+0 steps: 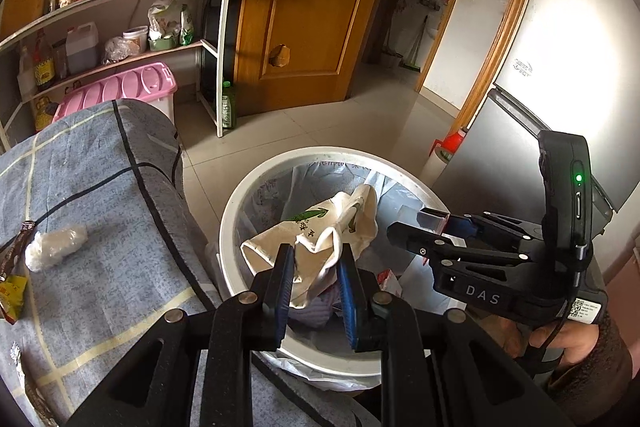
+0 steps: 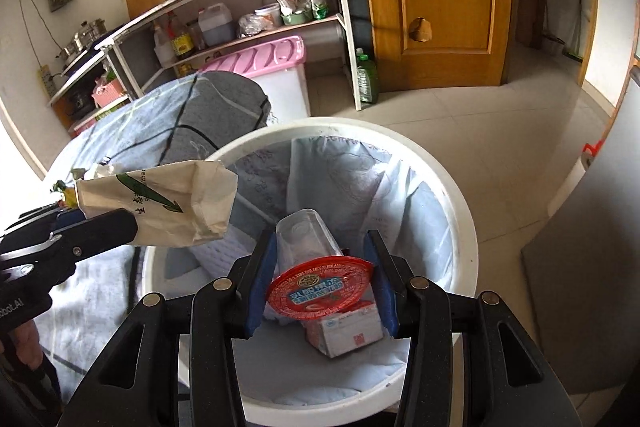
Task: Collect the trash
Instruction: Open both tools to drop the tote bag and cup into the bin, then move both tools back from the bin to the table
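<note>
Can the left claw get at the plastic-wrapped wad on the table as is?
Probably not yet: the left claw is shut on the paper bag over the bin. The wad itself lies uncovered on the tablecloth.

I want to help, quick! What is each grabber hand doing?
Left gripper: shut on the paper bag, over the trash bin.
Right gripper: shut on the clear plastic cup with a red lid, over the bin.

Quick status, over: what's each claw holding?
Left gripper shut on paper bag. Right gripper shut on plastic cup. Both over trash bin; nothing blocking.
</note>
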The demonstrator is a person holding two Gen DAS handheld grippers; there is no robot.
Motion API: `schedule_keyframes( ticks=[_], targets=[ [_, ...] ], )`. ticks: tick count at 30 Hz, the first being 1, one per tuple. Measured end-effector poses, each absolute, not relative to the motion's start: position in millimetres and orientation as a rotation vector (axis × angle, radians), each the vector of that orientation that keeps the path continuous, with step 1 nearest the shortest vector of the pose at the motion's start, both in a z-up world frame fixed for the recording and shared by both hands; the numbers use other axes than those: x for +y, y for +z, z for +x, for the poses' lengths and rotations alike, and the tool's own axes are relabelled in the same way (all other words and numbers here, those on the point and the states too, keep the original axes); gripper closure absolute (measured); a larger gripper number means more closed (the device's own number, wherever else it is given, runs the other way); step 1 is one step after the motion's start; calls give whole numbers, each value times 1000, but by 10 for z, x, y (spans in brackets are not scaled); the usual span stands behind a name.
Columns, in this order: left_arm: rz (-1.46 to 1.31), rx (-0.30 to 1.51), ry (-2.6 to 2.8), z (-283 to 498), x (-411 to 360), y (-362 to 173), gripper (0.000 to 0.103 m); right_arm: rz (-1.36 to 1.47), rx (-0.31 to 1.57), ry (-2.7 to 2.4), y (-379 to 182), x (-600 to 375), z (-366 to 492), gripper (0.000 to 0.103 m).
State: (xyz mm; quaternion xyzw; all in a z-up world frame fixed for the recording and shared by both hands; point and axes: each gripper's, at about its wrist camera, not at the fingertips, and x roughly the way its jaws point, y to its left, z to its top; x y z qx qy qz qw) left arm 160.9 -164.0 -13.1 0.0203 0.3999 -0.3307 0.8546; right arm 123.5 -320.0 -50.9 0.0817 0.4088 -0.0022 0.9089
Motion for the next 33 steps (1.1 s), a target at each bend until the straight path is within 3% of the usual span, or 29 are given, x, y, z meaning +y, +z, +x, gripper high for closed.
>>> schedule_keyframes(
  ticks=[3,4,12,16,33],
  targets=[
    [52,843,-681,1614,-1664,-156,77,159,849,-23,-538,-3208,1228,40],
    [49,849,-678,1618,-1657,-167,71,160,844,-27,-538,-3210,1214,38],
    [28,834,-659,1590,-1508,-104,68,178,827,-36,-472,-3200,1135,38],
    [13,814,-634,1555,-1324,-27,59,181,806,-17,-378,-3104,1107,38],
    [-103,759,-358,1413,75,148,59,143,748,151,-105,-2277,1201,38]
  ],
)
